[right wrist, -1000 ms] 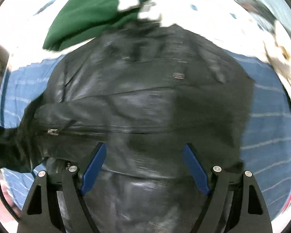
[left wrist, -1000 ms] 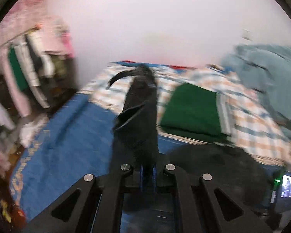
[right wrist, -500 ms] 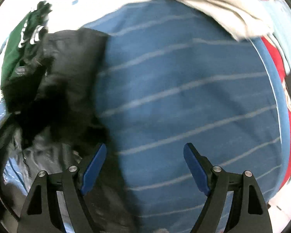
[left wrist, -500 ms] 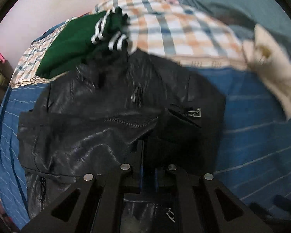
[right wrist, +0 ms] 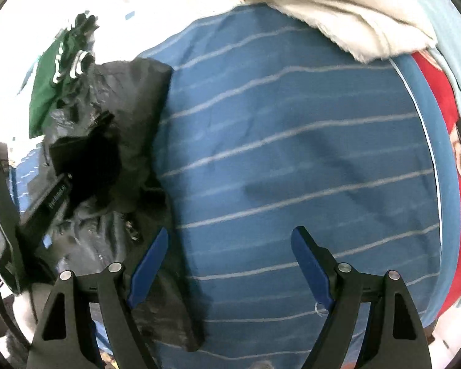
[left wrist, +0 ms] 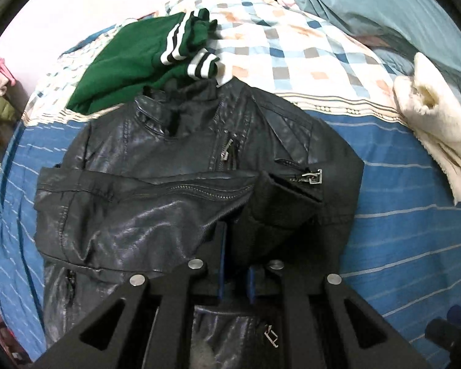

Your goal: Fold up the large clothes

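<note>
A black leather jacket [left wrist: 175, 166] lies front up on the blue striped bedsheet [left wrist: 399, 233], collar toward the far side. Its left sleeve is folded across the chest, with the knit cuff [left wrist: 279, 203] near the middle. My left gripper [left wrist: 235, 246] is shut on the sleeve's cuff end, just above the jacket. In the right wrist view the jacket [right wrist: 113, 141] lies at the left and my right gripper [right wrist: 230, 240] is open and empty above the bare sheet [right wrist: 292, 153] beside the jacket's right edge. The left gripper's body [right wrist: 46, 203] shows at the left there.
A folded green garment with white-striped cuffs [left wrist: 144, 58] lies behind the jacket on a checked cover [left wrist: 292, 40]. A cream fleece garment [left wrist: 436, 135] lies at the right, also in the right wrist view [right wrist: 338, 9]. A light blue blanket [left wrist: 368, 0] is piled at the back. Red fabric [right wrist: 445, 160] lies at the bed's right edge.
My left gripper has swung the held sleeve down from up in the air and across the jacket's chest. My right gripper has moved off the jacket to the right, over bare sheet, still open.
</note>
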Available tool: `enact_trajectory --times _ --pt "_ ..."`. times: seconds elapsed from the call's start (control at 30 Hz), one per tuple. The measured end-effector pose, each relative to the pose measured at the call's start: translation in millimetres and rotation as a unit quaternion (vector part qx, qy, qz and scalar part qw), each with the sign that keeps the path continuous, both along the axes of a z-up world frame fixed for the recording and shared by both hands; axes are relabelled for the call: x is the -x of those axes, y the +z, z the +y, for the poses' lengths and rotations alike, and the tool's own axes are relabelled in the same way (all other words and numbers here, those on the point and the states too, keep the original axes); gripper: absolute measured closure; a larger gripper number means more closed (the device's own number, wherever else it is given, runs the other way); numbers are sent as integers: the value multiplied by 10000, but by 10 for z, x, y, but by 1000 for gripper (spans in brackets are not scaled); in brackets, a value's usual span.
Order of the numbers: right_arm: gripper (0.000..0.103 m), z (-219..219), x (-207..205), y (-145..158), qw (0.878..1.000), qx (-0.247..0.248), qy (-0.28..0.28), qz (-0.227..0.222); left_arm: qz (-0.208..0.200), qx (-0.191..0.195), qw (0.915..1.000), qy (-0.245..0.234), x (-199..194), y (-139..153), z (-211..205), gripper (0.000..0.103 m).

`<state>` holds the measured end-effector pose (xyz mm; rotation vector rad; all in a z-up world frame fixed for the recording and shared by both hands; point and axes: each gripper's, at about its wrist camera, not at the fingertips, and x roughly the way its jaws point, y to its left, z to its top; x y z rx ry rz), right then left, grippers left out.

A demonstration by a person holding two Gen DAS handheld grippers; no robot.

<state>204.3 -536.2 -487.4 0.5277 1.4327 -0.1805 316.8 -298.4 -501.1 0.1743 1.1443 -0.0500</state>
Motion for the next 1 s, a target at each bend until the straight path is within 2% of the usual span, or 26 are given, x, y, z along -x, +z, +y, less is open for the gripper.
enact_trajectory --times 0.03,0.07,0.1,0.23,0.3,0.43,0.5,0.57,0.67,0.73,0.87,0.93,0.97,1.0 --pt "19 16 -49 37 10000 20 27 -9 -9 -47 10000 32 -10 -6 3 85" --pt "19 24 -102 68 9999 81 57 -19 -8 3 10000 61 -16 -20 0 57" --pt "19 71 -190 80 9999 121 88 -35 9 7 10000 66 -24 -69 -9 0" --pt "19 91 -282 101 9997 203 105 11 246 -211 9995 21 -29 -317 -57 0" --pt "19 91 -289 92 9999 125 86 1 277 -248 9993 -12 40 -305 -58 0" --pt "19 48 -293 95 10000 -85 24 19 147 -32 9999 -40 247 28 121 0" --pt "19 48 -341 99 9996 -294 31 8 29 -163 9998 120 316 204 364 0" --pt "19 100 -469 97 9978 -652 74 -100 -137 -522 9976 439 304 336 763 0" --pt "20 273 -730 76 9938 -1065 147 -299 -333 -1146 9873 1049 142 373 1415 0" --pt "27 430 -916 47 9915 -1193 242 -448 -271 -1463 9791 1390 7 282 1790 0" --pt "30 808 -1352 -133 9911 -1148 507 -439 -190 -1741 9613 2126 -286 141 2508 0" --pt "37 1023 -1543 -324 9925 -978 718 -145 -265 -1762 9551 2368 -389 152 2746 0" --pt "50 1123 -1605 -422 9930 -847 817 46 -282 -1755 9534 2437 -374 161 2802 0" --pt "76 1242 -1655 -523 9937 -447 986 292 -268 -1732 9519 2513 -392 164 2872 0"
